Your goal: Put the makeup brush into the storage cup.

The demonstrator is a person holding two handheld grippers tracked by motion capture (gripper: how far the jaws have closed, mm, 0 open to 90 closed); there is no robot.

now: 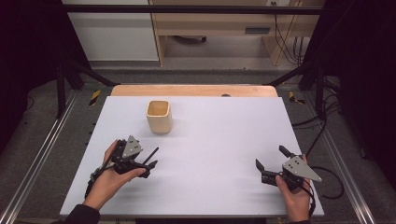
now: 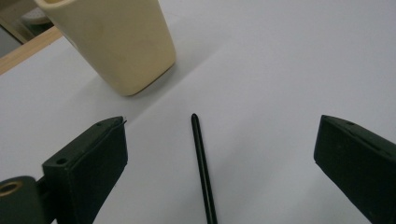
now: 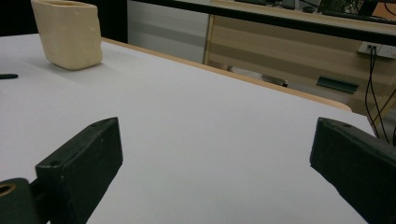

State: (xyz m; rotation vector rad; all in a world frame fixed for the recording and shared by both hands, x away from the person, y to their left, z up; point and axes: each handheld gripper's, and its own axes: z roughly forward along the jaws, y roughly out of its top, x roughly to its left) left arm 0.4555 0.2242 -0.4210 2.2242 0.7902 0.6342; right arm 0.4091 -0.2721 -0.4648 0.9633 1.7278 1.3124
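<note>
Pen [image 2: 201, 163] lies flat on the white bench [image 1: 210, 140], between the spread jaws of the left gripper [image 1: 152, 156].
Cream cup [image 1: 159, 116] stands just beyond it; right gripper [image 1: 272, 158] rests well apart, jaws spread, holding nothing.

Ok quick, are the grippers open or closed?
Left gripper: open, a black pen lying between its jaws, not gripped.
Right gripper: open, holding nothing.
</note>
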